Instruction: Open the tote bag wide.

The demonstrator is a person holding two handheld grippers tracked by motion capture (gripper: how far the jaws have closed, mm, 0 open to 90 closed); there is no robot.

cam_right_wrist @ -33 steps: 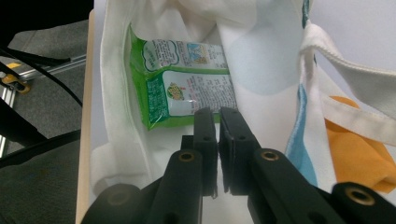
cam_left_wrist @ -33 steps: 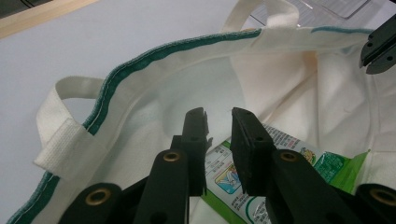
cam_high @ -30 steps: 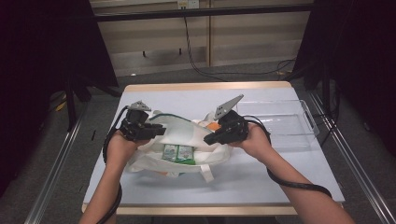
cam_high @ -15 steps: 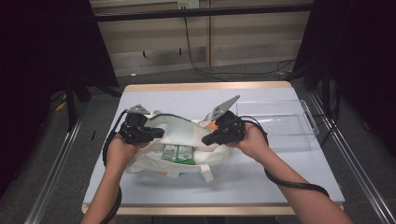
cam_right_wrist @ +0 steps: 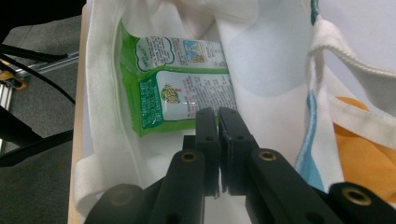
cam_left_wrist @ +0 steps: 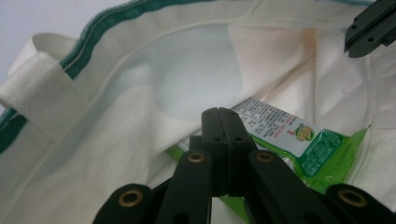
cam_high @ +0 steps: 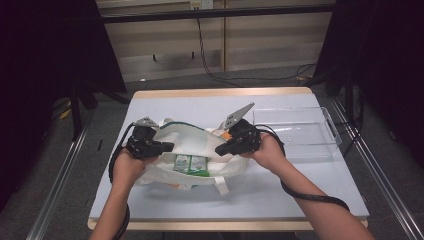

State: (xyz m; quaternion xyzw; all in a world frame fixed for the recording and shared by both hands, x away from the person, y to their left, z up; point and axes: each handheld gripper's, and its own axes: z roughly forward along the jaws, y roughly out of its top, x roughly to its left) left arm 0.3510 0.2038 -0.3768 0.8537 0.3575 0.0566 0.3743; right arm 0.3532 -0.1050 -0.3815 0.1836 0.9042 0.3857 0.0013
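A white cloth bag (cam_high: 192, 134) with green trim lies open on the table, and a green snack packet (cam_high: 190, 163) rests inside it. My left gripper (cam_high: 169, 146) is at the bag's left rim; its jaws have just been closing and now meet, with nothing visible between them (cam_left_wrist: 219, 112). The packet (cam_left_wrist: 299, 135) lies just beyond them. My right gripper (cam_high: 219, 151) is at the bag's right rim, over the bag's inside. Its jaws (cam_right_wrist: 218, 112) stand shut with a hairline gap, and I cannot tell if cloth is pinched. The packet (cam_right_wrist: 173, 93) lies ahead of them.
A clear plastic tray (cam_high: 295, 132) stands on the pale table (cam_high: 200, 102) to the right of the bag. Something orange (cam_right_wrist: 369, 158) lies under the bag's right side. The bag's strap (cam_high: 222, 186) trails toward the front edge.
The left gripper's jaws have come together. Both hands have barely shifted at the bag's rim.
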